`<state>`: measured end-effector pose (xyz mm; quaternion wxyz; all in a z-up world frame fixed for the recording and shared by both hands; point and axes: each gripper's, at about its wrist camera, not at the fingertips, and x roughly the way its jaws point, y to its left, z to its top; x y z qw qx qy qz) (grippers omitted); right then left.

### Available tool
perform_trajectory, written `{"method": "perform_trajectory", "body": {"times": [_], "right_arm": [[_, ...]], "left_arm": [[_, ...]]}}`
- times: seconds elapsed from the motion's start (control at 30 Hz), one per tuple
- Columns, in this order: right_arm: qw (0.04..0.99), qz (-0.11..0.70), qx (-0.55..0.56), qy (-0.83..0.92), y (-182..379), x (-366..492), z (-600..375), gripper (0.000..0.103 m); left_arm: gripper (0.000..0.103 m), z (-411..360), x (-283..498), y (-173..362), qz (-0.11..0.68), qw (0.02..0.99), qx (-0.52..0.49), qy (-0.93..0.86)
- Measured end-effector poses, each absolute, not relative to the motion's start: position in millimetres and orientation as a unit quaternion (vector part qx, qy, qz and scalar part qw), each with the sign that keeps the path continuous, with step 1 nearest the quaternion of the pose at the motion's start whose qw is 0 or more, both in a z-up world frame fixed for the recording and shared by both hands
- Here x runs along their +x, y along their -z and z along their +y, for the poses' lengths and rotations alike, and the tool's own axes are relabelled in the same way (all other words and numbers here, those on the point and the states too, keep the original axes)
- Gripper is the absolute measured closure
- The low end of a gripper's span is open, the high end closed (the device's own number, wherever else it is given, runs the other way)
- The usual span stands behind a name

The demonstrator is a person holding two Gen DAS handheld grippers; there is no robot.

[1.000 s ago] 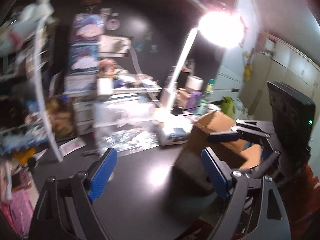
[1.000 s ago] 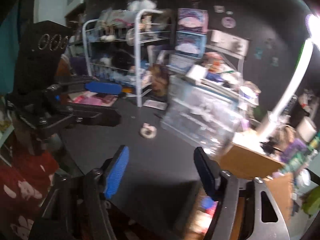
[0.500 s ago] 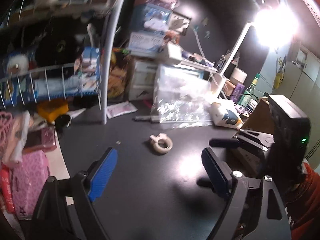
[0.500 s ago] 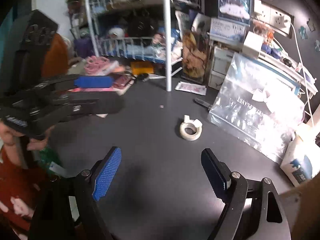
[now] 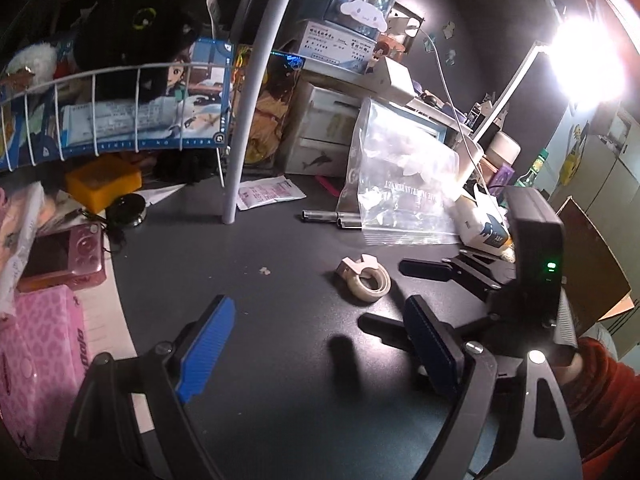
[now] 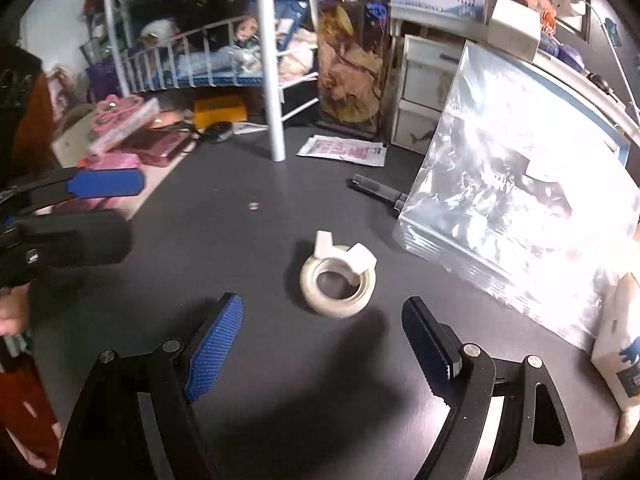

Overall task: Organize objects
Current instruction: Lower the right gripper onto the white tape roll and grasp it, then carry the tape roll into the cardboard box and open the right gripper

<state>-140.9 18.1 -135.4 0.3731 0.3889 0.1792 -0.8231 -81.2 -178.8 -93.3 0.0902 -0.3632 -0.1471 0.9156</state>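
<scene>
A white roll of tape (image 6: 338, 285) lies flat on the black desk (image 6: 256, 248); it also shows in the left wrist view (image 5: 366, 277). My right gripper (image 6: 320, 344) is open and empty, just in front of the roll, jaws wide either side of it. My left gripper (image 5: 316, 340) is open and empty, low over the desk, left of and nearer than the roll. Each gripper shows in the other's view: the right one (image 5: 404, 296) beside the tape, the left one (image 6: 108, 208) at the left edge.
A clear zip bag (image 6: 516, 208) leans on white drawers (image 6: 420, 92) behind the tape. A black pen (image 6: 378, 190) and a paper sachet (image 6: 342, 149) lie near a white rack post (image 6: 272, 80). A pink camera (image 5: 66, 254), pink case (image 5: 36, 364), cardboard box (image 5: 588, 264) and tissue pack (image 5: 484, 226) ring the desk.
Both grippers have swung left from the cardboard box and lamp side toward the desk middle and dropped lower. The tape roll now sits close in front of my right gripper.
</scene>
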Motion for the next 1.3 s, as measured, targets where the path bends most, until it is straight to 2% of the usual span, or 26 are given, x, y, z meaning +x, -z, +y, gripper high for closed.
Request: {"method": "perform_trajectory", "body": {"times": [0.07, 0.13, 0.27, 0.3, 0.33, 0.6, 0.8, 0.87, 0.93, 1.13, 1.3], "right_arm": [[0.370, 0.183, 0.389, 0.824, 138, -146, 13, 0.024], [0.368, 0.186, 0.394, 0.821, 140, -150, 10, 0.031], [0.367, 0.186, 0.398, 0.820, 140, -154, 10, 0.052], [0.367, 0.187, 0.396, 0.821, 139, -154, 10, 0.064], [0.367, 0.188, 0.394, 0.822, 139, -154, 10, 0.066], [0.388, 0.189, 0.382, 0.817, 134, -136, 14, 0.066], [0.442, 0.183, 0.350, 0.805, 105, -97, 27, 0.066], [0.454, 0.184, 0.333, 0.806, 93, -83, 32, 0.066], [0.463, 0.184, 0.316, 0.808, 79, -68, 40, 0.066], [0.468, 0.196, 0.256, 0.823, 40, -34, 72, 0.067], [0.454, 0.201, 0.215, 0.841, 14, -16, 106, 0.067]], "left_arm": [[0.019, -180, -83, 95, -0.147, 0.087, -0.365, -0.915], [0.019, -181, -84, 96, -0.147, 0.085, -0.366, -0.915], [0.019, -181, -86, 97, -0.148, 0.084, -0.368, -0.914], [0.019, -181, -86, 97, -0.148, 0.083, -0.368, -0.914], [0.019, -181, -86, 97, -0.147, 0.082, -0.369, -0.914], [0.019, -172, -79, 89, -0.139, 0.086, -0.366, -0.916], [0.020, -147, -64, 69, -0.128, 0.121, -0.359, -0.917], [0.027, -135, -58, 59, -0.127, 0.145, -0.355, -0.914], [0.039, -122, -53, 49, -0.126, 0.169, -0.355, -0.911], [0.054, -76, -43, 13, -0.102, 0.216, -0.346, -0.907], [0.060, -37, -46, -13, -0.078, 0.241, -0.343, -0.905]]}}
